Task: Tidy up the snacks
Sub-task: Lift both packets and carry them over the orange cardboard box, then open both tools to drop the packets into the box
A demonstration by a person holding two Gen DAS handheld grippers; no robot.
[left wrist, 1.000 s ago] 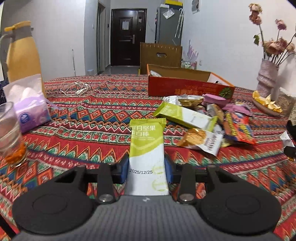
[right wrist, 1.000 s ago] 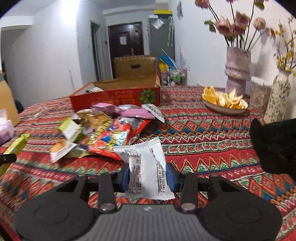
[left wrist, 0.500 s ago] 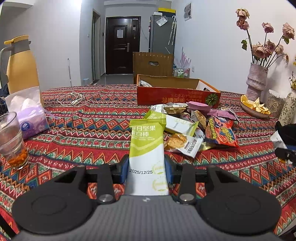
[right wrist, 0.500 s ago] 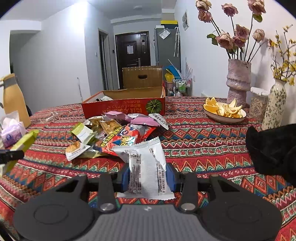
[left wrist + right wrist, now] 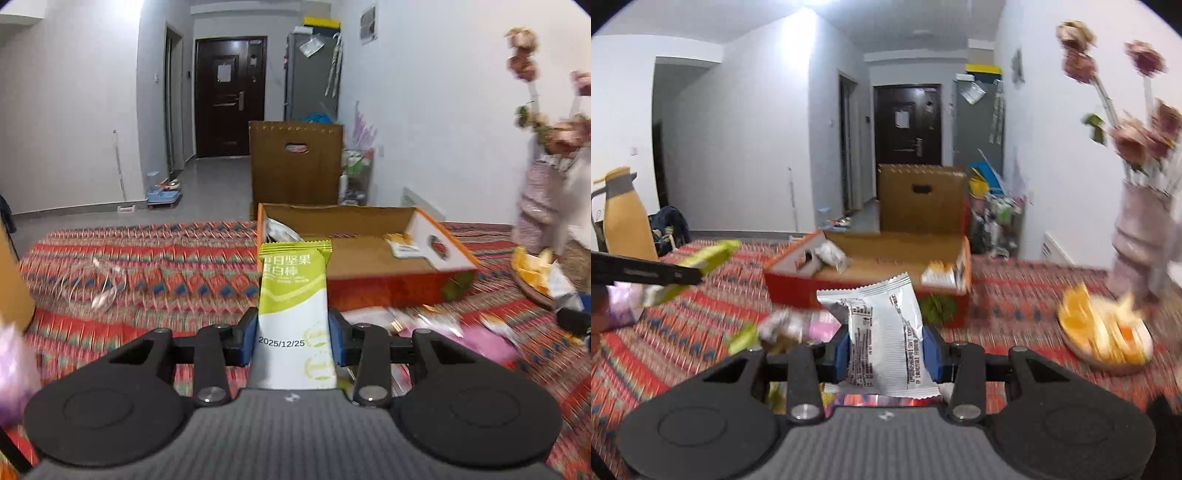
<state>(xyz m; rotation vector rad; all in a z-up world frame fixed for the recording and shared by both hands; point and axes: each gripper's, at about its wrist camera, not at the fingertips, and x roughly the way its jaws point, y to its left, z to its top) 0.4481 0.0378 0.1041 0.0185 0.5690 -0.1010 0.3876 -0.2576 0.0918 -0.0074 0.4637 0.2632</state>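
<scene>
**A:** Compared with the earlier frames, you are now bringing both grippers much closer to the red cardboard box; its open interior is now filling the middle of each view and the loose snack pile is sliding under the fingers. What is the left wrist view showing?

**B:** Your left gripper is clenching the green-and-white nut bar by its lower half, the bar standing upright between the blue pads. The bar is hanging above the patterned tablecloth, just short of the box's near wall. The risk here: the bar's free top is reaching forward ahead of the pads. If you are keeping this height, that end is likely catching the near wall and twisting the bar in the grip.

**A:** And the right wrist view?

**B:** Your right gripper is grasping the white foil packet across its middle; the packet is tilting slightly, its corners sticking out below the pads. It is sitting in front of the box, not yet over it. The left gripper with the bar is entering at the left edge, heading for the same opening. If you are converging both hands at once, the grippers are risking a collision over the box. The fruit plate is lying near on the right; a wide swing is risking a knock. The picture is blurring, so finer clearances cannot be told.
</scene>
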